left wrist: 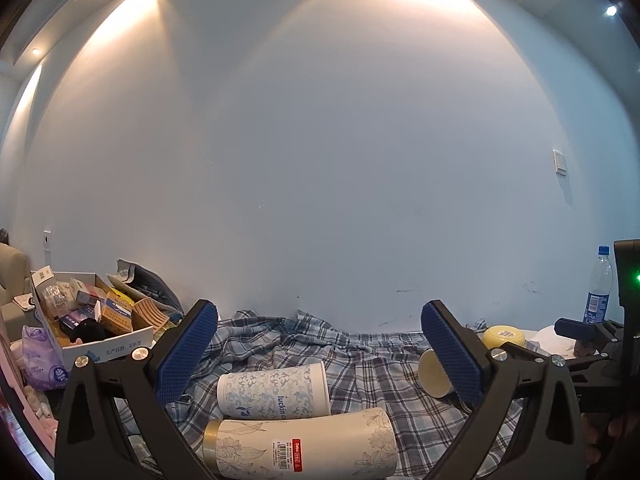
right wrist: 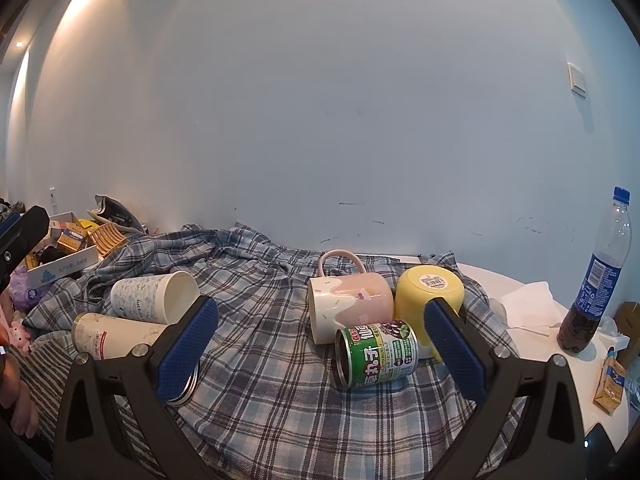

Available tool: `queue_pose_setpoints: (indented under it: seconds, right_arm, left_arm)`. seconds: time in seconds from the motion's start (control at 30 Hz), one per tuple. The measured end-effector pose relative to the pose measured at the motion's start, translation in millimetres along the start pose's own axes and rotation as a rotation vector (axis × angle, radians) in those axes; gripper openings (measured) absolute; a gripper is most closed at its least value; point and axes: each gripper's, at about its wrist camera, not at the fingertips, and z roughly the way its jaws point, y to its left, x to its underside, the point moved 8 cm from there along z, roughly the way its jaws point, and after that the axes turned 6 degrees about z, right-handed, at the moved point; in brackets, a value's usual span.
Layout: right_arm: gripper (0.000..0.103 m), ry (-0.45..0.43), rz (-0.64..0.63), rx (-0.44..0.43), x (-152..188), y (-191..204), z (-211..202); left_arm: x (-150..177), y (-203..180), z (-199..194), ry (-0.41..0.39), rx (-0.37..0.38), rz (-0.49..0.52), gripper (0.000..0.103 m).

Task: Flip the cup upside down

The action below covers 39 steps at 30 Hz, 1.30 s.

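Observation:
Several cups lie on a plaid cloth (right wrist: 272,380). A blue-patterned paper cup (left wrist: 276,394) and a floral cream cup (left wrist: 304,446) lie on their sides between the fingers of my open left gripper (left wrist: 320,354); both also show in the right wrist view (right wrist: 154,298) (right wrist: 116,338). A pink mug (right wrist: 352,300) lies on its side beside an upside-down yellow cup (right wrist: 430,292). A green can (right wrist: 376,354) lies on its side between the fingers of my open right gripper (right wrist: 320,354), which holds nothing.
A cardboard box of clutter (left wrist: 92,316) stands at the left by the wall. A cola bottle (right wrist: 596,276) stands at the right on the white table (right wrist: 532,344), beside a small yellow carton (right wrist: 610,386). A purple tissue pack (left wrist: 40,356) lies left.

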Motion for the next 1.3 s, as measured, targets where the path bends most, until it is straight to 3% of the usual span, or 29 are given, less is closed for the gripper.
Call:
queue_pose_setpoints:
  seconds: [0.43, 0.87, 0.97, 1.1, 1.2, 1.3]
  right_arm:
    - [0.102, 0.050, 0.015, -0.004, 7.7, -2.1, 9.5]
    - [0.102, 0.038, 0.026, -0.027, 4.3, -0.7, 4.0]
    - [0.102, 0.015, 0.024, -0.016, 1.9, -2.3, 2.5]
    - [0.102, -0.025, 0.003, 0.042, -2.4, -8.8, 4.0]
    - [0.102, -0.036, 0.038, 0.061, -8.1, -17.7, 3.0]
    - [0.102, -0.032, 0.075, 0.061, -16.1, -25.5, -2.4]
  left_arm:
    - [7.2, -1.4, 9.3, 0.045, 0.008, 0.002, 0.103]
    - [9.7, 9.2, 12.5, 0.065, 0.006, -0.032, 0.103]
    - [2.2, 20.0, 16.9, 0.047, -0.046, -0.006, 0.103]
    - [-3.2, 39.3, 18.1, 0.093, -0.012, -0.070, 0.103]
    - [-2.6, 47.8, 14.5, 0.152, -0.050, -0.036, 0.103]
    - [-1.0, 52.2, 5.4, 0.179, -0.032, -0.016, 0.103]
